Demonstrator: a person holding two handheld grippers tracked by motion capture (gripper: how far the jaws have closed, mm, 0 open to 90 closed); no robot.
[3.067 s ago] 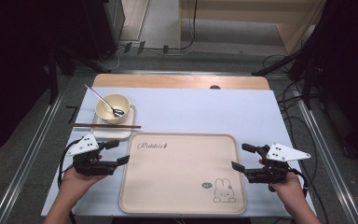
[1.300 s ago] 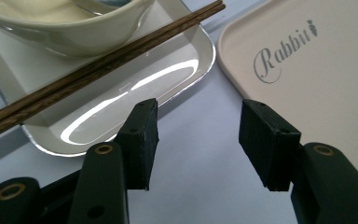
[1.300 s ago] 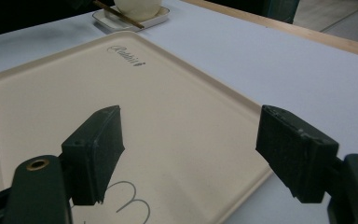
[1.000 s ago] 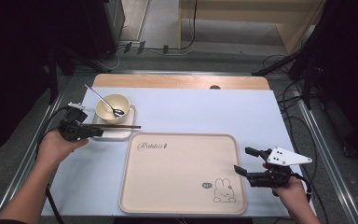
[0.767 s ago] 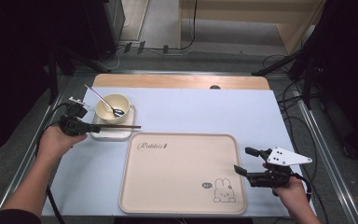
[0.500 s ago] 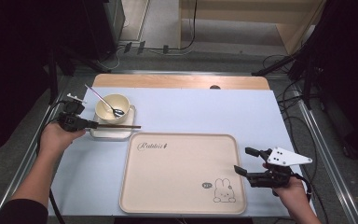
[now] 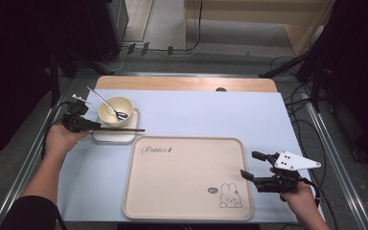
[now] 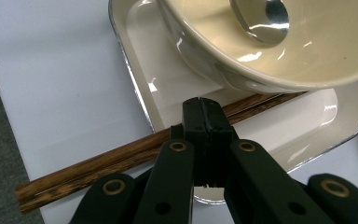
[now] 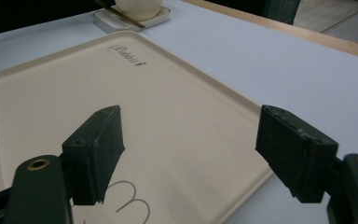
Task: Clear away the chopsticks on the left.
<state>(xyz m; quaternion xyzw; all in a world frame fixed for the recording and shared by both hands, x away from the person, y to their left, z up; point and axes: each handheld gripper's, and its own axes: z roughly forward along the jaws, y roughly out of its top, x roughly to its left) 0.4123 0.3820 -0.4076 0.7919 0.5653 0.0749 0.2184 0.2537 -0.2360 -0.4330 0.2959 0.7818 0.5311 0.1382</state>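
The left gripper (image 8: pixel 204 122), jaws closed, pinches the brown wooden chopsticks (image 8: pixel 121 156) lying left-to-right across the small white tray's (image 8: pixel 135 88) near rim; the right gripper (image 9: pixel 189 156) gapes empty above the beige tray (image 7: pixel 187 191).

In my left gripper view my closed left claw (image 8: pixel 204 122) covers the middle of the chopsticks (image 8: pixel 121 156), so whether my pads pinch them or just lie over them I cannot tell. The bowl (image 8: pixel 270 60) above the chopsticks runs off the top and right edges, and the spoon (image 8: pixel 261 14) inside it is cut at the top. The small tray (image 8: pixel 135 93) beneath the bowl disappears behind my claw.
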